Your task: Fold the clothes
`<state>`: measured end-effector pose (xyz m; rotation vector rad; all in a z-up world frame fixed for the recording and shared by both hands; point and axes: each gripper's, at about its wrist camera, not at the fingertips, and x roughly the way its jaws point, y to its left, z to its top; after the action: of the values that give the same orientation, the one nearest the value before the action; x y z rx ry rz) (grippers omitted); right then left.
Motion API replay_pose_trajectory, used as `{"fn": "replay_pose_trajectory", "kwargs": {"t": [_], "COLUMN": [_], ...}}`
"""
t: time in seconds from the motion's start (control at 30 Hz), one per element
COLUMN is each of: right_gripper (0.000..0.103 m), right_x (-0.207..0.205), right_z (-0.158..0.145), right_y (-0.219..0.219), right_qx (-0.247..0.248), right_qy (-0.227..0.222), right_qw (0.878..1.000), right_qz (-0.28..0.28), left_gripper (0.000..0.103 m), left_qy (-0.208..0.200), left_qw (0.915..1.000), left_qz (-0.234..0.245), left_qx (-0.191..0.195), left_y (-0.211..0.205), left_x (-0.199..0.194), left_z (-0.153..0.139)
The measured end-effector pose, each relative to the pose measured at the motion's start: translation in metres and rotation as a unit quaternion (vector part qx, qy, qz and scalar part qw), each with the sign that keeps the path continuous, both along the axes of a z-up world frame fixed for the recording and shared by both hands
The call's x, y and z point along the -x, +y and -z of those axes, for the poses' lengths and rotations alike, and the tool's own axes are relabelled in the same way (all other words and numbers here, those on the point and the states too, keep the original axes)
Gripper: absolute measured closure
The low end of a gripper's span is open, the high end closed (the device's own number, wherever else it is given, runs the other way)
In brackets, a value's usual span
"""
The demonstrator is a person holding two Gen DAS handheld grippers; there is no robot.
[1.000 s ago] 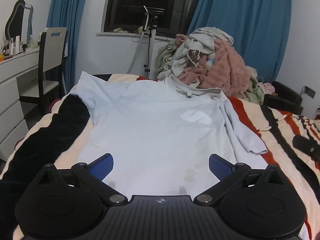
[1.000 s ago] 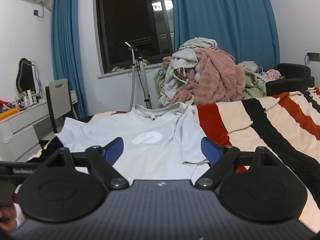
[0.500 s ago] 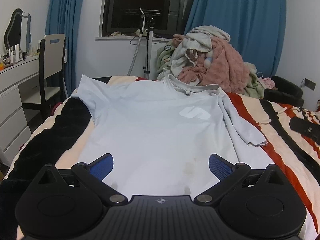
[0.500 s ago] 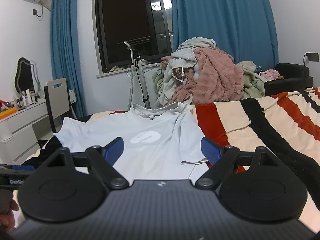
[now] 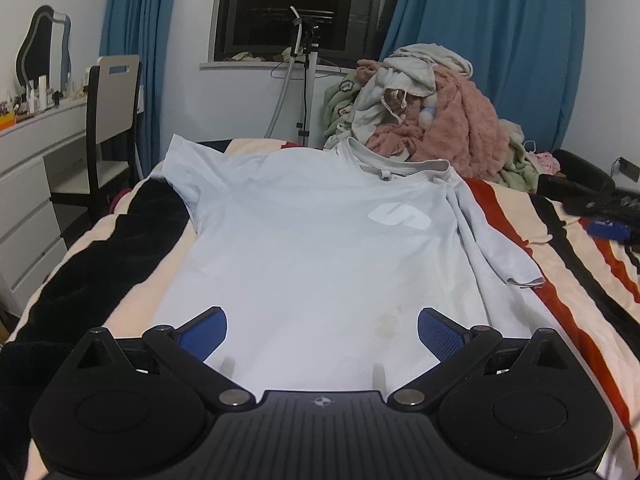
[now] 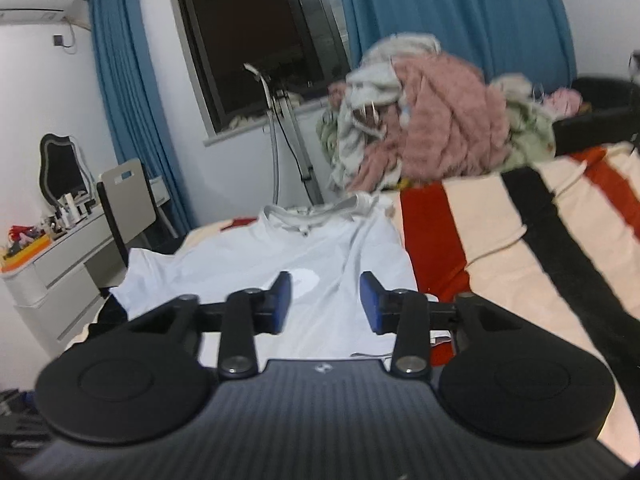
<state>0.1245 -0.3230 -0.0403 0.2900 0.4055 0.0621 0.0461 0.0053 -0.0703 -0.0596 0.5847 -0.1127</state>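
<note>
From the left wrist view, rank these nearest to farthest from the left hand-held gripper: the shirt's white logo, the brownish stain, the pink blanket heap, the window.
1. Brownish stain, on the shirt just ahead of the left hand-held gripper, right of centre.
2. White logo, mid-shirt, right.
3. Pink blanket heap, beyond the collar.
4. Window, back wall.

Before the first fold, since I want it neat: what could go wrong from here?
1. The T-shirt's right sleeve lies bunched along its side, so a fold over it may trap creases.
2. The laundry pile sits right behind the collar and could snag.
3. The right claw view is blurred, hinting at fast motion; it might miss the hem.
</note>
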Motion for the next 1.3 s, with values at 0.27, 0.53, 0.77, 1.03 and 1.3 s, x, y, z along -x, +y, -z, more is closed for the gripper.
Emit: {"fn": "replay_pose_trajectory", "kwargs": {"t": [0.27,0.53,0.77,1.03,1.3], "right_gripper": [0.038,0.063,0.094,0.094,0.094], "right_x": [-0.056,-0.076,-0.091,-0.169,-0.258], "right_z": [0.066,0.100,0.079,0.019,0.079], "right_y": [-0.002,0.030,-0.002,-0.099,-0.176], "right_qx": [0.089,0.153,0.106,0.124,0.139], "right_qy": [0.054,0.072,0.046,-0.008,0.070], "right_qw": [0.994,0.982,0.993,0.984,0.963], "right_qz": [-0.033,-0.084,-0.020,0.127,0.222], "left_gripper": [0.001,0.001,0.001,0.001,0.001], "left_qy": [0.039,0.059,0.067,0.053,0.048], "left_qw": [0.9980,0.9951,0.9929,0.9960,0.9981], "left_qz": [0.004,-0.015,-0.025,-0.004,0.013], "left_qx": [0.049,0.077,0.095,0.073,0.038], "left_y": [0.004,0.007,0.007,-0.008,-0.022], "left_x": [-0.018,-0.027,-0.020,-0.023,-0.052], "left_z": [0.013,0.022,0.021,0.025,0.045]}}
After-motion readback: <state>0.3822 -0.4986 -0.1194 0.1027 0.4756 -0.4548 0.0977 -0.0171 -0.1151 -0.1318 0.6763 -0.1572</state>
